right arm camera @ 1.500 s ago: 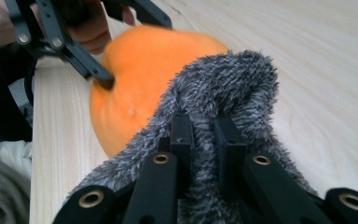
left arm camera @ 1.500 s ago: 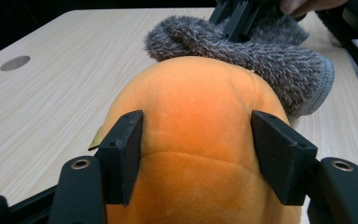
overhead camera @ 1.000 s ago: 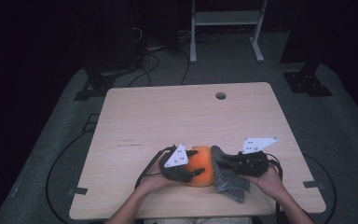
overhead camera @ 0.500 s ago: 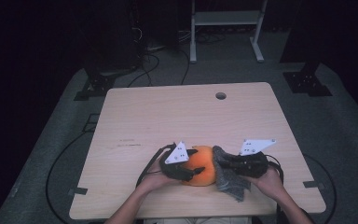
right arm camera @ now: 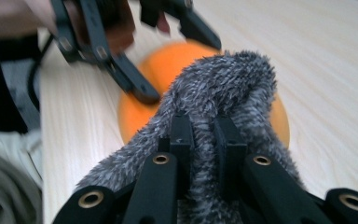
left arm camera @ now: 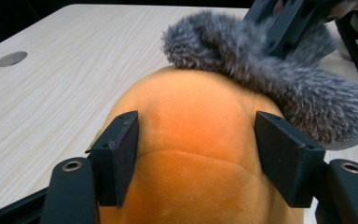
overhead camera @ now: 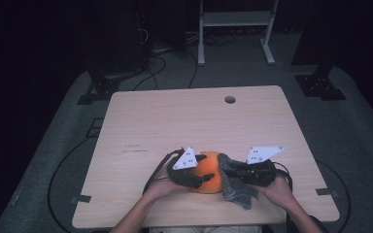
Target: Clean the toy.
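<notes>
Fingers of left gripper (left arm camera: 196,158) just widened around orange plush (left arm camera: 191,154).

Orange plush ball (left arm camera: 191,154): lower part cut off by the bottom edge in left gripper view; far side hidden under grey fuzzy cloth (left arm camera: 279,88). In right gripper view the cloth (right arm camera: 214,107) covers most of the ball (right arm camera: 168,70), and the left gripper (right arm camera: 135,56) behind is blurred. High view: person's forearms cut by bottom edge; cloth's underside hidden, prob. resting on table (overhead camera: 175,121).
</notes>
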{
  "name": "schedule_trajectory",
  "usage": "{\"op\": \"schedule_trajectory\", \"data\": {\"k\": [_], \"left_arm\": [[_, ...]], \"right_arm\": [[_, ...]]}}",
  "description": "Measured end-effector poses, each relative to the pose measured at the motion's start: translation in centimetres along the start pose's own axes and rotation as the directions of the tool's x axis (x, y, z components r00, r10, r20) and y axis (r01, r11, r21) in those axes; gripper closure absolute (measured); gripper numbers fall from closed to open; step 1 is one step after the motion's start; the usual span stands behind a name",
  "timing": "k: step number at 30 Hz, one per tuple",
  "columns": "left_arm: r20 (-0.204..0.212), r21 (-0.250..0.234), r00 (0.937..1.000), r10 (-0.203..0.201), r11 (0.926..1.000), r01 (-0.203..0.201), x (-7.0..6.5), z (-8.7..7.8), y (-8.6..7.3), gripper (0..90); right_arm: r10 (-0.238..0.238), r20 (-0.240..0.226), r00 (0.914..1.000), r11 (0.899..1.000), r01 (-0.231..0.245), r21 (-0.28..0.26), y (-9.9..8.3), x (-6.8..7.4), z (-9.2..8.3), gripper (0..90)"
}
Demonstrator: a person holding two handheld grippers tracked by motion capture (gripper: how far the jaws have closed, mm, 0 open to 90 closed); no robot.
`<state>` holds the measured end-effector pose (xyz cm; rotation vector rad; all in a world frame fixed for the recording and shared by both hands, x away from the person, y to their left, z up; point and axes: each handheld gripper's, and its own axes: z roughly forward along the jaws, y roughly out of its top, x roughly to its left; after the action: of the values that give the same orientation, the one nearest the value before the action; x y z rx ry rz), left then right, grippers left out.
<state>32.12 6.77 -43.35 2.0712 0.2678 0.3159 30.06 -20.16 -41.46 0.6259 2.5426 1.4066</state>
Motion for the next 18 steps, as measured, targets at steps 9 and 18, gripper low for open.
{"op": "schedule_trajectory", "data": {"k": [9,18], "left_arm": [[0.027,-0.005,0.9994,-0.022,0.9997,0.023,0.5,-0.6,0.4,10.5],[0.004,0.039,0.9996,-0.028,0.9989,0.027,0.7,-1.1,0.2,28.1]], "right_arm": [[-0.009,-0.025,0.9996,1.0,0.009,-0.004,0.2,-0.2,1.0,79.6],[0.023,0.01,0.9997,0.999,-0.023,0.041,-1.6,-1.2,-0.5,79.0]]}}
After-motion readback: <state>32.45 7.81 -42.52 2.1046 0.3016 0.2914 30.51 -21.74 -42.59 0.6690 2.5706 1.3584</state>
